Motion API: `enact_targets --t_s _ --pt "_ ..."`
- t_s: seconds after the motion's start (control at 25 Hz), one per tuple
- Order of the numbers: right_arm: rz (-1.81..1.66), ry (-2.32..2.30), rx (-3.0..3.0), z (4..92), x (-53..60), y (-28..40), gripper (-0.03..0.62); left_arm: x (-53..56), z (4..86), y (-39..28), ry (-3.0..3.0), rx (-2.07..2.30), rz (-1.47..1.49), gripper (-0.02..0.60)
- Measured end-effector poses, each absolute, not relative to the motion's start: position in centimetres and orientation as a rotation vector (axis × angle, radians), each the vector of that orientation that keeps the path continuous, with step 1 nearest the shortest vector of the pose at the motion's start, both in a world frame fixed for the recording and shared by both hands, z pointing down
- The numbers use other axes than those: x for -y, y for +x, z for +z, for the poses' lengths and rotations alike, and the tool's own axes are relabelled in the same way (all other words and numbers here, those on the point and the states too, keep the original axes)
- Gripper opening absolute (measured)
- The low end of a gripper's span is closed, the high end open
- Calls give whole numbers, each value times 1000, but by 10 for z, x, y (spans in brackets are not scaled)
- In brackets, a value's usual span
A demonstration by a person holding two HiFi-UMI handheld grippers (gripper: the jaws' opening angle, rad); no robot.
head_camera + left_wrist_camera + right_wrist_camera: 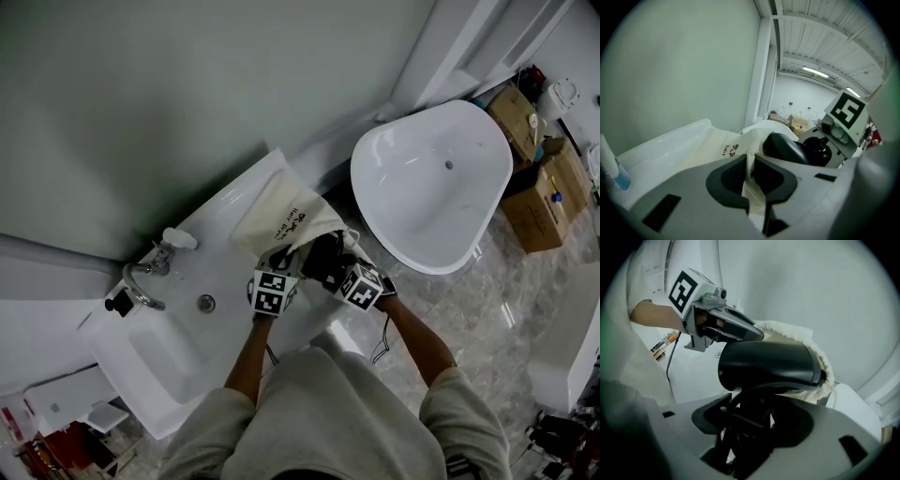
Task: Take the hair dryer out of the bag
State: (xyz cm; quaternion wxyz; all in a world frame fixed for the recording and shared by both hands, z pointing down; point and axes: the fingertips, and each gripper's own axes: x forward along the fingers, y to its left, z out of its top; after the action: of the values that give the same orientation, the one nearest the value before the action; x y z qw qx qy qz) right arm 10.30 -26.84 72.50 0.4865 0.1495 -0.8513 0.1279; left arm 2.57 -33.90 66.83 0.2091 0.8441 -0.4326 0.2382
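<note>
When read from head view: black hair dryer [323, 260] at mouth of cream bag [281, 220], mostly clear of it, over front edge of white bench [225, 200]. Left tongs [278, 263] at bag mouth, right tongs [330, 269] on dryer. Print on bag: "Hair", then a word starting "Dr", rest too small; some characters beside it, unreadable.

Left gripper view: tongs [751, 171] nearly pressed together, pinching a fold of bag cloth [723, 146]. Dryer body [785, 147] pokes out just past the fold, right tongs behind it. "Hair" legible again on cloth, two characters next to it, not clear enough to read. No brand seen.

Right gripper view: tongs [750, 427] spread wide but clamped on dryer's folded handle and cord bundle. Barrel [768, 364] sticks up above, rear end just inside gathered drawstring mouth [821, 365]. No label visible on shell.

Handling, as judged: hard glossy plastic, stiff, probably fairly heavy for its size, likely slick on barrel. Best taken at handle, as now, not by cord alone. Bag soft, limp, light, likely drags along unless pinned at rim. Could snag cord on drawstring.
</note>
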Motion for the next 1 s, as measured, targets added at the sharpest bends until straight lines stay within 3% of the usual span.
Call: enact_targets --t_s 0.8,1.0 --pt "432 659 2359 653 231 103 264 337 662 33 2382 1177 625 40" --pt "462 802 2410 633 243 109 264 329 652 40 2419 1109 565 123"
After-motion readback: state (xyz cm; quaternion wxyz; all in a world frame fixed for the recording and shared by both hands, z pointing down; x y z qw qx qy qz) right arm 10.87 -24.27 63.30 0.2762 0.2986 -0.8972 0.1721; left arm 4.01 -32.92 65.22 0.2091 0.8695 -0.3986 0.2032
